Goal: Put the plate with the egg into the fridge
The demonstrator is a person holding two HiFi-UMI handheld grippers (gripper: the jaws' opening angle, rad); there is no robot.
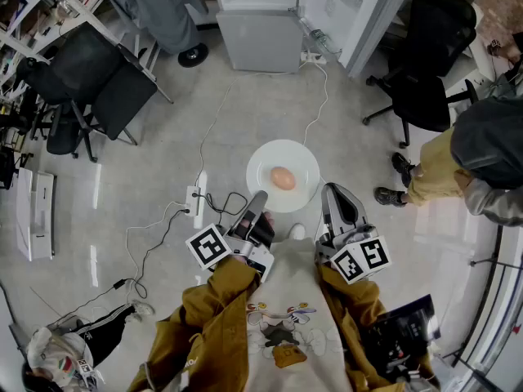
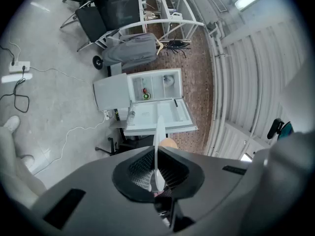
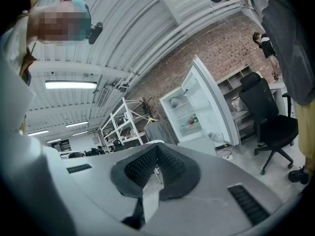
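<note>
- The left gripper [image 1: 257, 199] is pinching the plate [image 1: 304, 160] at its 7 o'clock rim, with the fridge [image 1: 260, 31] at 12 o'clock.
- The right gripper [image 1: 330, 193] is sitting shut and empty by the 4 o'clock rim.
- The egg [image 1: 283, 178] is lying loose, so tipping the hard, smooth plate is probably risking a crack.

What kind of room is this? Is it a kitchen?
Probably a workshop or lab, not a kitchen: office chairs, metal shelving racks and a power strip on the bare floor, though a fridge stands open.
</note>
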